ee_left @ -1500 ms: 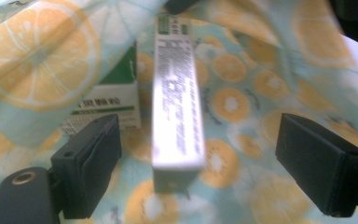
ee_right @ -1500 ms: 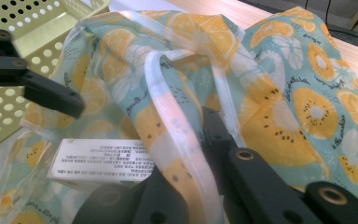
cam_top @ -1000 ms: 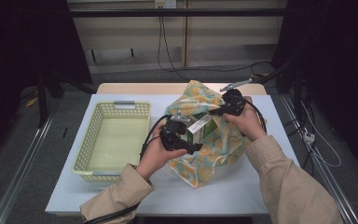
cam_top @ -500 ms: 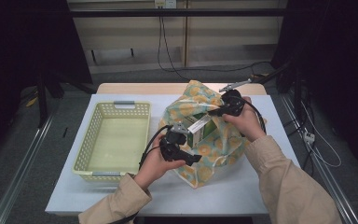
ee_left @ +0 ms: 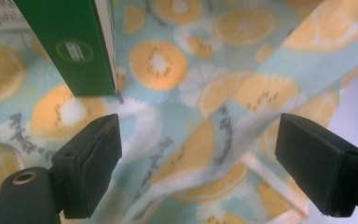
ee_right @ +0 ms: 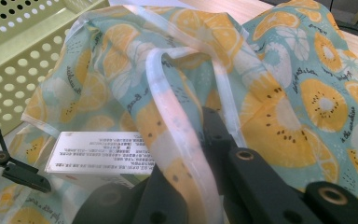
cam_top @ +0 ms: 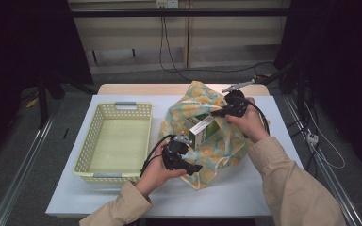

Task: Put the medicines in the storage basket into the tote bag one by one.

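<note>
A cloth bag (cam_top: 226, 143) printed with orange slices stands on the white table. A green box (cam_top: 202, 130) with a white label sticks out of its mouth. My right gripper (cam_top: 222, 112) is at the bag's far rim, shut on the white-edged hem (ee_right: 168, 93), with the box's label (ee_right: 100, 158) just below it. My left gripper (cam_top: 189, 163) is low at the bag's near side. Its jaws (ee_left: 198, 163) have just closed a little and remain open, wide apart, over the fabric (ee_left: 191, 93). Nothing is pressed between them, and the green box (ee_left: 74, 46) is up to their left.
An empty yellow-green plastic basket (cam_top: 86, 143) sits to the left of the bag, its perforated wall (ee_right: 14, 51) close by. Bare white tabletop (cam_top: 226, 200) lies in front of the bag. Cables trail on the floor to the right.
My left hand and gripper have sunk from beside the box toward the near, lower side of the bag. The right gripper and the bag's rim have stayed put.
</note>
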`<state>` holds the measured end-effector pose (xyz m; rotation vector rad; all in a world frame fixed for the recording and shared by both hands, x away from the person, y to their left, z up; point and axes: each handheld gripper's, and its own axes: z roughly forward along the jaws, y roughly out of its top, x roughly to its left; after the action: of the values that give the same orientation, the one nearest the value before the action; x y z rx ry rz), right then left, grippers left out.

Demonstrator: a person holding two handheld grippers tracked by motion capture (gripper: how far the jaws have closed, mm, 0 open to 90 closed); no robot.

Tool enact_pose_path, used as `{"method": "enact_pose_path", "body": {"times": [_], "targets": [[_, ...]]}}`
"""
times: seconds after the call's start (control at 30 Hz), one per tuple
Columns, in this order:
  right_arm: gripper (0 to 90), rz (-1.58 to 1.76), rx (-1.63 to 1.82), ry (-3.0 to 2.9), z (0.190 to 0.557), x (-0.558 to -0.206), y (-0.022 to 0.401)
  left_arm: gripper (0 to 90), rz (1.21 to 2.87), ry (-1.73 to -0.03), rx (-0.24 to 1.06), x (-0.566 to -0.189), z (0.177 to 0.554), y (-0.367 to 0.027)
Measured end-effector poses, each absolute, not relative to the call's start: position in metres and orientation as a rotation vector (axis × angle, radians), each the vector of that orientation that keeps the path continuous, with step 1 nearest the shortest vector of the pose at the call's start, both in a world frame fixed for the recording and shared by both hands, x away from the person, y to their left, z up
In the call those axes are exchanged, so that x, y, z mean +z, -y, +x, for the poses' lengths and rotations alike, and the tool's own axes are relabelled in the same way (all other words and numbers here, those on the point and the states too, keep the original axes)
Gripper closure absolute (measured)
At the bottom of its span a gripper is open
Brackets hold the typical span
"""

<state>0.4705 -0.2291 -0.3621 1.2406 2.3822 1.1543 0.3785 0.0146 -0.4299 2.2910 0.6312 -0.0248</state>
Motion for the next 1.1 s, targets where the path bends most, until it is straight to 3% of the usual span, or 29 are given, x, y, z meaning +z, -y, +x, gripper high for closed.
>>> {"method": "enact_pose_path", "body": {"times": [0.1, 0.47, 0.67, 0.83, 1.1], "targets": [[88.6, 1.239, 1.155, -2.383, 0.471, -0.362, 0.229, 17.2, 2.296, -0.636, -0.026, -0.435, 0.378, -0.016], [88.6, 1.245, 1.168, -2.377, 0.469, -0.364, 0.231, 43.6, 2.291, -0.651, -0.009, -0.448, 0.375, -0.017], [88.6, 1.244, 1.172, -2.369, 0.469, -0.363, 0.233, 74.5, 2.294, -0.684, -0.012, -0.447, 0.374, -0.018], [88.6, 1.250, 1.180, -2.366, 0.467, -0.364, 0.234, 88.0, 2.269, -0.751, 0.000, -0.441, 0.374, -0.021], [88.6, 1.248, 1.181, -2.352, 0.464, -0.359, 0.238, 89.9, 2.219, -0.796, 0.013, -0.412, 0.377, -0.026]]}}
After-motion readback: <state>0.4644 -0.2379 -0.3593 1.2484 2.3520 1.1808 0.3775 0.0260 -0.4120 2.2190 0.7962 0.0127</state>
